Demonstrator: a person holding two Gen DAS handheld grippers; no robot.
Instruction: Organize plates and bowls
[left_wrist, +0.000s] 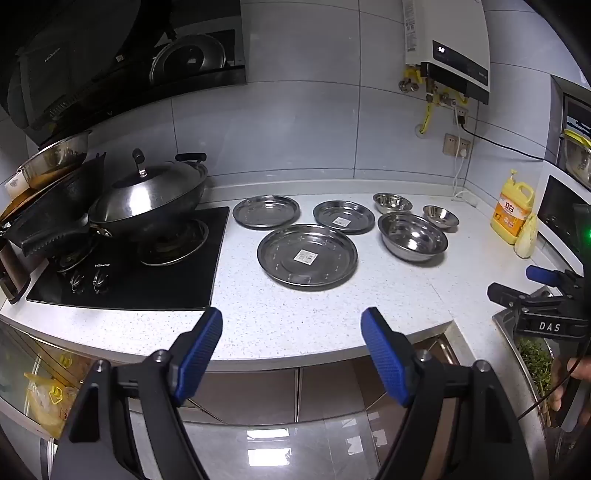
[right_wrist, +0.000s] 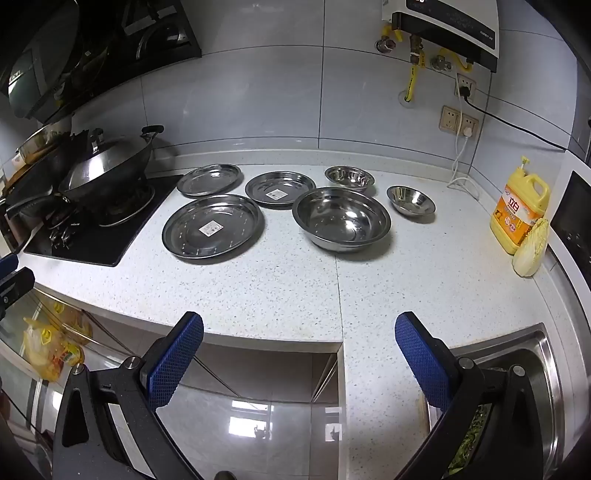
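Note:
Three steel plates lie apart on the white speckled counter (left_wrist: 258, 317): a large one (left_wrist: 307, 256) (right_wrist: 213, 226) in front, two smaller ones (left_wrist: 266, 211) (left_wrist: 344, 216) behind it. To their right stand a large steel bowl (left_wrist: 412, 237) (right_wrist: 341, 218) and two small bowls (left_wrist: 392, 202) (left_wrist: 440, 216). My left gripper (left_wrist: 291, 325) hangs open at the counter's front edge, short of the large plate, with nothing between its blue pads. Open and just as bare, my right gripper (right_wrist: 299, 328) hovers over the front edge, short of the large bowl.
A black hob (left_wrist: 125, 273) with a lidded wok (left_wrist: 147, 199) and stacked pans fills the left. A yellow detergent bottle (right_wrist: 519, 210) and a cabbage piece (right_wrist: 532, 253) stand at the right. A steel sink (right_wrist: 543, 369) with greens lies at the front right.

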